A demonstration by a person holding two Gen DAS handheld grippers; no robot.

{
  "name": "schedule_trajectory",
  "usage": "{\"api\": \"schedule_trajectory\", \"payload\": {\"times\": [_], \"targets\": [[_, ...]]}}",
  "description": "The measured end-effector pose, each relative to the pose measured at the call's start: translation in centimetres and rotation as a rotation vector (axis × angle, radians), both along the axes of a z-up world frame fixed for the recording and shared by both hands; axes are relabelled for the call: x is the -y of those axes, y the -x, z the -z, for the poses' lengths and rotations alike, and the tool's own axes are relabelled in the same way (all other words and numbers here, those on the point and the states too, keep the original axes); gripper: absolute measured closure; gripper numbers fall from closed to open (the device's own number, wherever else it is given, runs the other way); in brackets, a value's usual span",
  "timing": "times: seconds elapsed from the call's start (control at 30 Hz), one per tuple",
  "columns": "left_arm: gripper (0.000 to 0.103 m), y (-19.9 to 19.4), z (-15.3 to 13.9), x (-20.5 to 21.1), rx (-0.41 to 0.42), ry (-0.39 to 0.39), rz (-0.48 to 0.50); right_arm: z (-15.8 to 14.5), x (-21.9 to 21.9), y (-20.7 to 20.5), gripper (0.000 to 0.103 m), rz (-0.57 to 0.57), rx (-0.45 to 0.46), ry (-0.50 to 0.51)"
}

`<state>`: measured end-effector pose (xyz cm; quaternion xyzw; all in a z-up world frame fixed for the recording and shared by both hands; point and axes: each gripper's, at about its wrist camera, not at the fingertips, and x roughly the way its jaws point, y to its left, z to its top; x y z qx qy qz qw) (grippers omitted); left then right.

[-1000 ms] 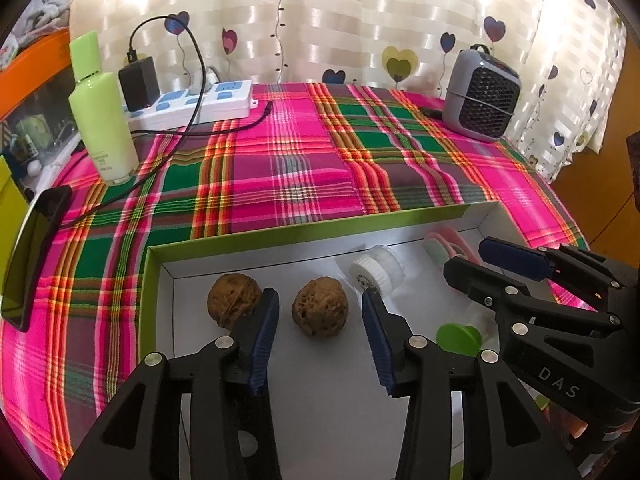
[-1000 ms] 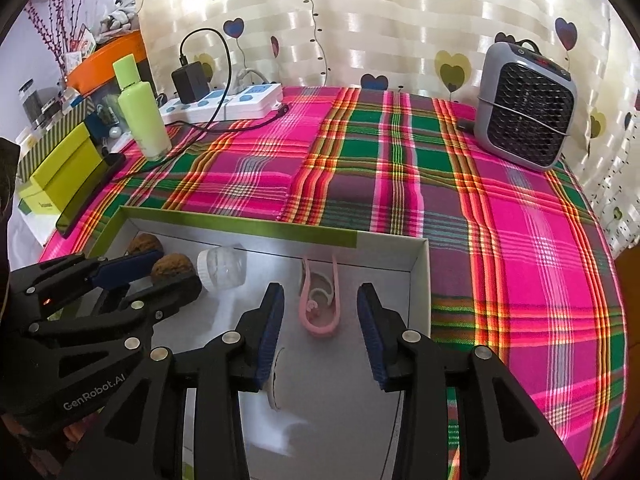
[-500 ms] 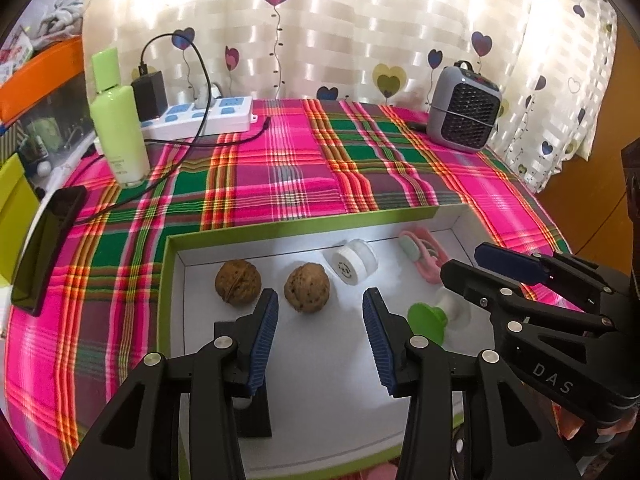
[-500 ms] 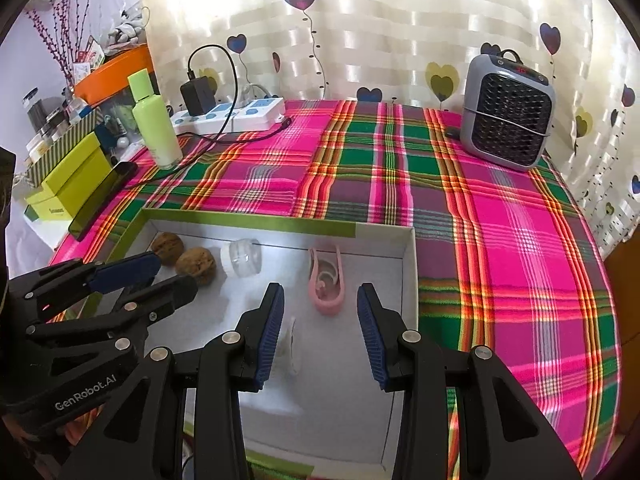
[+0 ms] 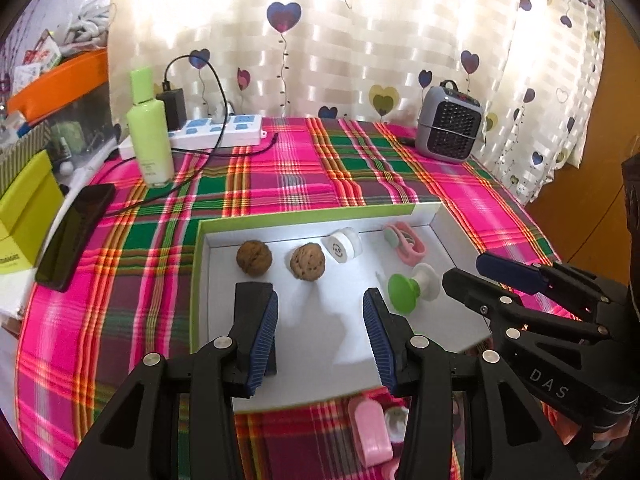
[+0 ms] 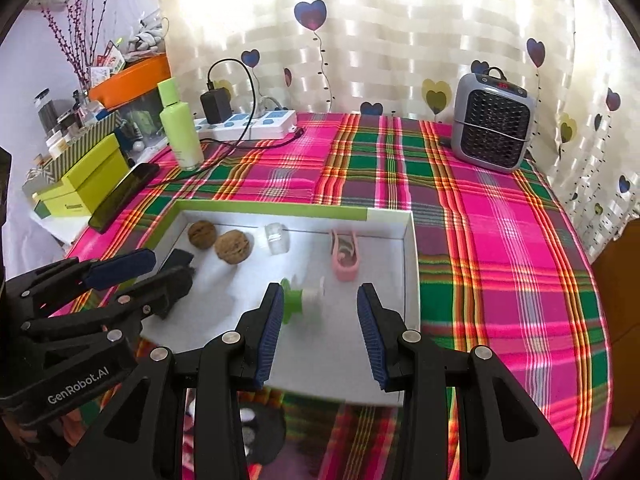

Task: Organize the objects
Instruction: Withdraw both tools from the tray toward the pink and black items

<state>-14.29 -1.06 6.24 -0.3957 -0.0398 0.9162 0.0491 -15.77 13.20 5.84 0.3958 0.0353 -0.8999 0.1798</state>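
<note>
Pink item [image 5: 370,432] half hidden behind left gripper [image 5: 320,334], unidentifiable.

- Left gripper [image 5: 320,320] tilts forward and down, blue-padded jaws parted, nothing between them.
- Right gripper [image 6: 320,320] alongside it, same downward tilt, jaws apart and empty.

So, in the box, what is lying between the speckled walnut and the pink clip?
A small white round jar lies on its side between the speckled walnut and the pink clip. The left wrist view shows it best.
</note>
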Motion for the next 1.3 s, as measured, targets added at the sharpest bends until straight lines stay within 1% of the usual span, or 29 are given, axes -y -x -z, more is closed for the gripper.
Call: {"api": "schedule_trajectory", "payload": {"times": [0.37, 0.43, 0.63, 0.77, 0.9, 1.07, 1.17, 1.23, 1.3], "targets": [[0.06, -3.3, -0.2, 0.1, -0.012, -0.005, -0.005, 0.0, -0.3, -3.2, 0.064, 0.015, -0.01, 0.021], [0.06, -3.8, -0.1, 0.1, -0.016, 0.005, -0.003, 0.0, -0.4, -3.8, 0.064, 0.017, -0.012, 0.032], [0.06, -5.2, 0.2, 0.1, -0.014, -0.002, -0.004, 0.3, -0.6, -5.6, 0.064, 0.011, -0.015, 0.041], [0.06, -5.9, 0.7, 0.3, -0.008, -0.017, -0.002, 0.5, -0.8, -6.6, 0.064, 0.01, -0.018, 0.049], [0.06, -6.7, 1.2, 0.8, -0.004, -0.035, -0.001, 0.8, -0.9, -7.6, 0.064, 0.014, -0.03, 0.032], [0.06, -7.6, 1.9, 1.3, 0.005, -0.059, -0.004, 1.4, -1.1, -8.6, 0.064, -0.004, -0.019, 0.052], [0.06, -8.1, 2.4, 1.4, 0.013, -0.059, -0.002, 1.7, -1.0, -9.0, 0.064, -0.021, -0.009, 0.06], [0.06, -8.3, 2.5, 1.6, 0.014, -0.065, -0.001, 1.9, -1.0, -9.3, 0.064, -0.041, -0.008, 0.071], [0.06, -8.6, 2.6, 2.0, 0.015, -0.078, -0.004, 2.2, -0.9, -9.6, 0.064, -0.076, 0.006, 0.105]]}}
